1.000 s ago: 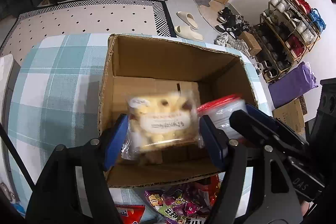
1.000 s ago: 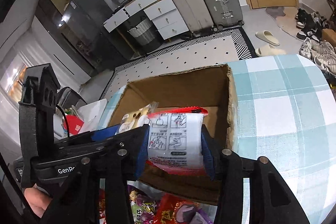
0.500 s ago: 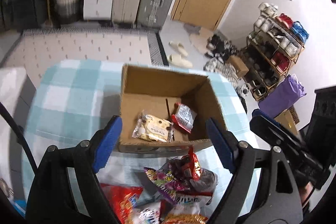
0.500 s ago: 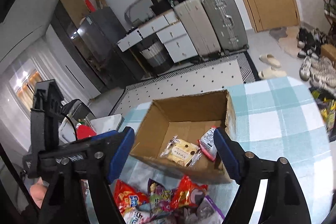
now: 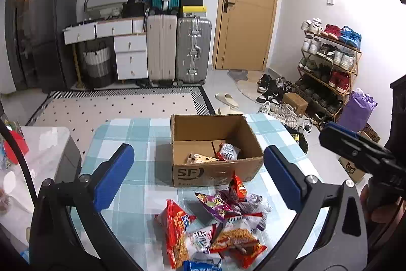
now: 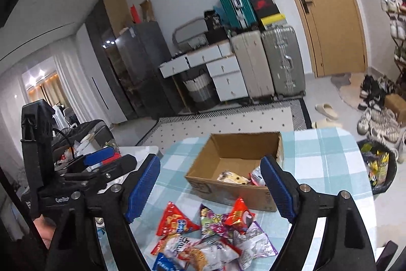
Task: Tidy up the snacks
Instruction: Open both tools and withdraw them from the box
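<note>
- Left wrist view: we see the left hand-held gripper [image 5: 199,178] with its jaws spread wide and nothing between them; they have just been opening. The right hand-held gripper [image 6: 210,191] is released too, its jaws have also just been opening, and it carries nothing.
- The snack packets [image 5: 215,227] lie in a loose heap on the checked tabletop [image 5: 121,133], just in front of the cardboard box [image 5: 215,170]. Two packets, a pale cookie pack [image 5: 200,158] and a red-edged white pack [image 5: 229,151], already lie on the box floor.
- We judge the packets to be light, soft and puffed with air, with slippery foil. A hard squeeze could crush the chips inside. We would take a packet across its flat middle or at a sealed edge, and choose one from the top of the heap, like the red triangular bag [image 5: 175,220].
- The left wrist view shows the printed front wall of the box, and at the far right the other gripper with the person's hand.
- The right wrist view shows what the left one does not: a black bin [image 6: 378,169] on the floor beside the tabletop, and a cluttered side table [image 6: 101,144] at the left.
</note>
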Available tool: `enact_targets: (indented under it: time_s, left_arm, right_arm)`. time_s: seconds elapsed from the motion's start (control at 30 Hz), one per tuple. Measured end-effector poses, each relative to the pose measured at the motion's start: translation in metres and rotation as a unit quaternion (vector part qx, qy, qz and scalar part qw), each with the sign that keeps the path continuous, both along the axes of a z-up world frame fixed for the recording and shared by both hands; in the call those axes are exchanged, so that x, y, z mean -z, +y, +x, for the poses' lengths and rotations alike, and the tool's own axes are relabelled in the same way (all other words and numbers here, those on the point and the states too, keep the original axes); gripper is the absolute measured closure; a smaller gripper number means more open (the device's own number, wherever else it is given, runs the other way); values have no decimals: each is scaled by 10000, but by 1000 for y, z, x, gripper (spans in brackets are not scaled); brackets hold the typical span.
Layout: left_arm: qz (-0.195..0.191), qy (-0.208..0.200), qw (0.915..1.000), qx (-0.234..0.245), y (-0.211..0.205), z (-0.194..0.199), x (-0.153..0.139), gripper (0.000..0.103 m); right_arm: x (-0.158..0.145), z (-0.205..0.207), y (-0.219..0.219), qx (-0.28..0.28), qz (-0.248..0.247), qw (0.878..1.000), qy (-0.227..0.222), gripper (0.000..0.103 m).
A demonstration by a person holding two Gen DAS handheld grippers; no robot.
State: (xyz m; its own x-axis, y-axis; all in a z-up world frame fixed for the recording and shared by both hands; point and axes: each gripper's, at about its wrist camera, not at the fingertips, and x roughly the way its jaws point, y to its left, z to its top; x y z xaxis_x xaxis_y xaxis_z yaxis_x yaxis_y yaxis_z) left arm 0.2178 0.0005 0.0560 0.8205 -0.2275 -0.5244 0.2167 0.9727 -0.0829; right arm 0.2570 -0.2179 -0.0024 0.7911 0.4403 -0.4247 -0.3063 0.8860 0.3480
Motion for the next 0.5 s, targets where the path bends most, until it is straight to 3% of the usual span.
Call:
enact_targets:
  time_s: [0.27,0.5]
  left_arm:
    - [-112,-283,9995,11,9,-74,-20,1]
    - [-186,-376,9988,-236,25,-127,-7,1]
  right_arm:
    - [-28,-81,10,-94,-35,9977,-666,11]
    - [-31,-143,15,-107,-11,9943,-1064,5]
